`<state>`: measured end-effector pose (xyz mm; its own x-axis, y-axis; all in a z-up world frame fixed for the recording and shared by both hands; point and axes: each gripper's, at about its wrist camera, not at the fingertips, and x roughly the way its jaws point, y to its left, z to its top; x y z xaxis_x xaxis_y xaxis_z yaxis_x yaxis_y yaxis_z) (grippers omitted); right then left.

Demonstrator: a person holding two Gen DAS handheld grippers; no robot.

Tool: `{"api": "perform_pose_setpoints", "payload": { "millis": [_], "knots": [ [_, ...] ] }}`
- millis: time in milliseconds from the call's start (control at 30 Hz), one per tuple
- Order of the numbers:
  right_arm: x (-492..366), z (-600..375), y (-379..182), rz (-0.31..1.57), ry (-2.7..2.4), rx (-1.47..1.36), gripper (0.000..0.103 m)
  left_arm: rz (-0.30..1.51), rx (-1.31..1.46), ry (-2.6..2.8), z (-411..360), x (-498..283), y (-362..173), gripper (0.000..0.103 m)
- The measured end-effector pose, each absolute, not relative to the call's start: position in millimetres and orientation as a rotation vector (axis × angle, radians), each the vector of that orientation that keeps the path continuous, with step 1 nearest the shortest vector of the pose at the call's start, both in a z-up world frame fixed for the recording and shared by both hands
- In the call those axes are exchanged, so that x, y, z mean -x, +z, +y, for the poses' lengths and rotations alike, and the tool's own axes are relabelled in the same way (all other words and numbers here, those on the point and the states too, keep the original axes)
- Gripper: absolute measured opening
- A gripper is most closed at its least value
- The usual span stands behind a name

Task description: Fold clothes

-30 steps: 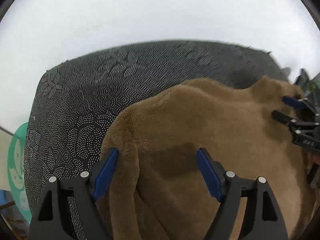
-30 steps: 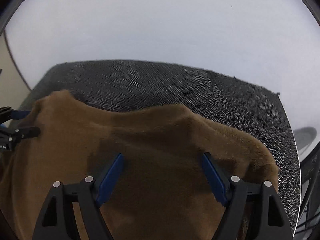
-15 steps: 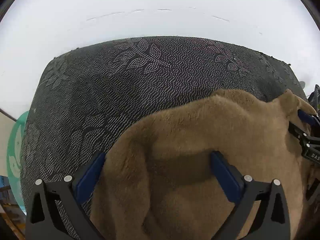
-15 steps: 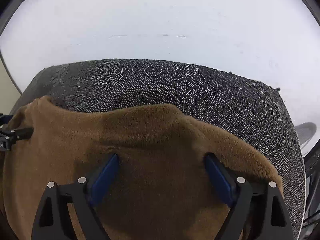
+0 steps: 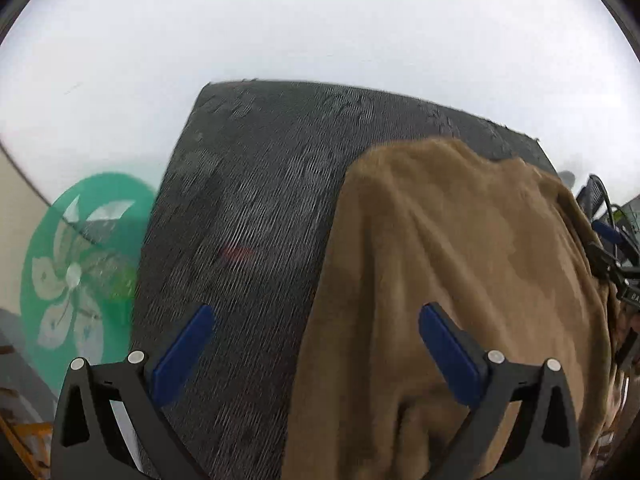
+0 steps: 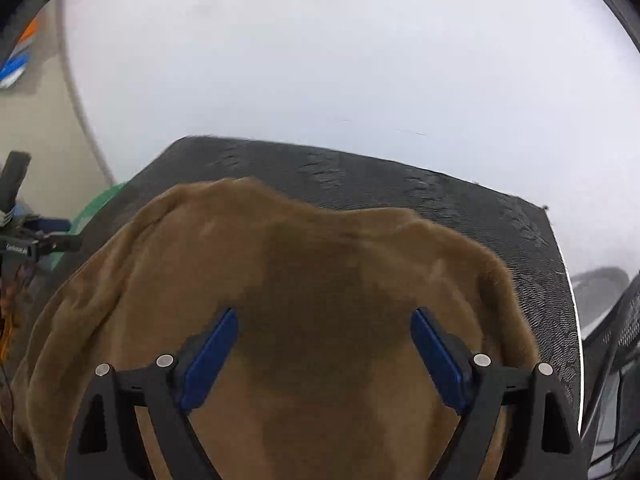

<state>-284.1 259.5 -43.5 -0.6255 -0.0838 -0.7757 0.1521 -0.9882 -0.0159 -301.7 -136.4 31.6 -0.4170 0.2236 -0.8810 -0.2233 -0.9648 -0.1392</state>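
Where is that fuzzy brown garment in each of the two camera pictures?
Left wrist view: the brown garment fills the right half, beside bare dark cloth.
Right wrist view: it fills the lower centre, under the open right hand-held gripper.
Shared landmark: the dark patterned table cover, whose far edge shows in both.

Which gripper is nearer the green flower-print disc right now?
Left. The left gripper hangs over the dark cloth's left part, beside the green disc. The right gripper is over the brown garment, farther away.
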Motion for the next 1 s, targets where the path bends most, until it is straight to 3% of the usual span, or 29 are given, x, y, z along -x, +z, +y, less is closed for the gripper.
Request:
{"api": "perform_pose_setpoints", "payload": {
  "millis": [367, 467, 533, 600, 667, 833, 1000],
  "knots": [
    [218, 166, -49, 0.293, -2.539, -1.216, 0.089, -0.072, 1.527, 2.315, -162, 219, -11, 0.102],
    [210, 156, -60, 0.306, -2.515, -1.236, 0.089, -0.078, 1.513, 2.312, -159, 210, -20, 0.092],
    [203, 152, -67, 0.318, -2.511, -1.254, 0.089, -0.052, 1.493, 2.330, -155, 206, -21, 0.074],
    [195, 150, -72, 0.332, -2.510, -1.267, 0.089, -0.042, 1.489, 2.329, -150, 206, -20, 0.034],
    [191, 152, -79, 0.341, -2.517, -1.278, 0.089, -0.032, 1.492, 2.332, -147, 208, -20, 0.012],
    [182, 158, -96, 0.357, -2.535, -1.306, 0.089, 0.067, 1.457, 2.468, -154, 216, 3, 0.009],
    [184, 170, -107, 0.301, -2.551, -1.340, 0.089, 0.286, 1.351, 2.794, -182, 240, 57, 0.005]
  ]
}}
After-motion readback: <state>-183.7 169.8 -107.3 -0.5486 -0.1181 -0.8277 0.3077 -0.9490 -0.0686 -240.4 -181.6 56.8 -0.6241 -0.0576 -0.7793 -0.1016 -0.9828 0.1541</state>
